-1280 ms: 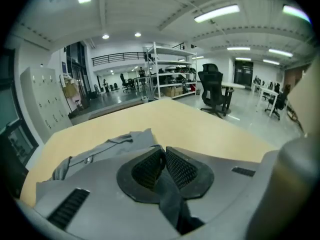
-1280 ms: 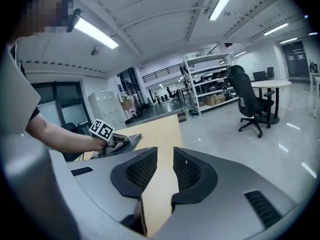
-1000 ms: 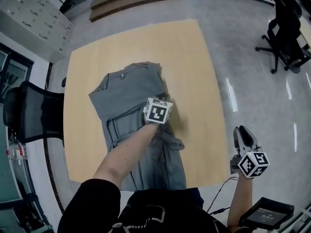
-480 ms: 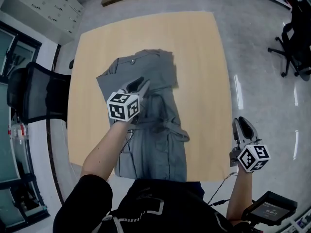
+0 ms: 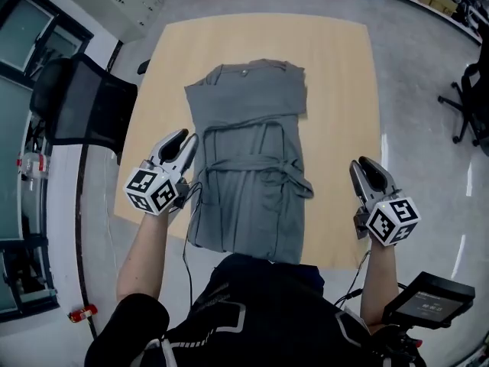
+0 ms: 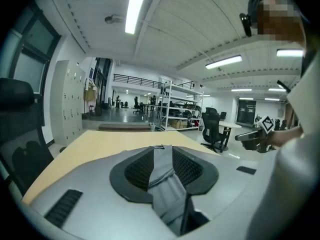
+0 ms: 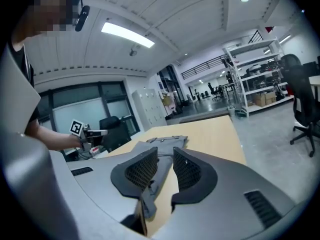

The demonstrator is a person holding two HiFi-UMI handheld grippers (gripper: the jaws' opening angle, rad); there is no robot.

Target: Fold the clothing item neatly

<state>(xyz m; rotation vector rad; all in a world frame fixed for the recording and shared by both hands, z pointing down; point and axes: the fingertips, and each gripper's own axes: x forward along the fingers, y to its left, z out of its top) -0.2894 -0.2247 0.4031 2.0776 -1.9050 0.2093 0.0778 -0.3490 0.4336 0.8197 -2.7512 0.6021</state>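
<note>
1. Small red object (image 5: 81,311): lies on the grey floor at the near left. What it is cannot be made out.
2. Black mesh-backed office chair (image 5: 80,107): stands at the table's left side, just beside its edge.
3. Left gripper (image 5: 180,138): grey two-jaw tongs bearing a black-and-white marker cube. It is raised over the left part of the table, just beside the garment's left edge and not touching it. The jaws have just opened and stand apart. The left gripper view shows only the garment lying beyond the gap, with nothing pinched.
4. Light wooden square table (image 5: 340,90): bare on both sides of the garment.
5. Grey cloth garment with a buttoned waistband (image 5: 252,140): lies flat down the middle of the table as a long narrow shape. The waistband is at the far end and the other end is at the near edge, by the person's dark top (image 5: 252,312). A strap crosses its middle, and a flap juts out at its right edge.
6. Right gripper (image 5: 365,166): grey tongs of the same make, with a marker cube. Its tips are at the table's right edge, well apart from the garment. The jaws stand apart with nothing in them; the right gripper view shows table and garment through the gap.
7. Black flat device with a screen (image 5: 430,300): at the near right, beside the right forearm.
8. Black swivel chair (image 5: 475,105): on the floor at the far right, well apart from the table.
</note>
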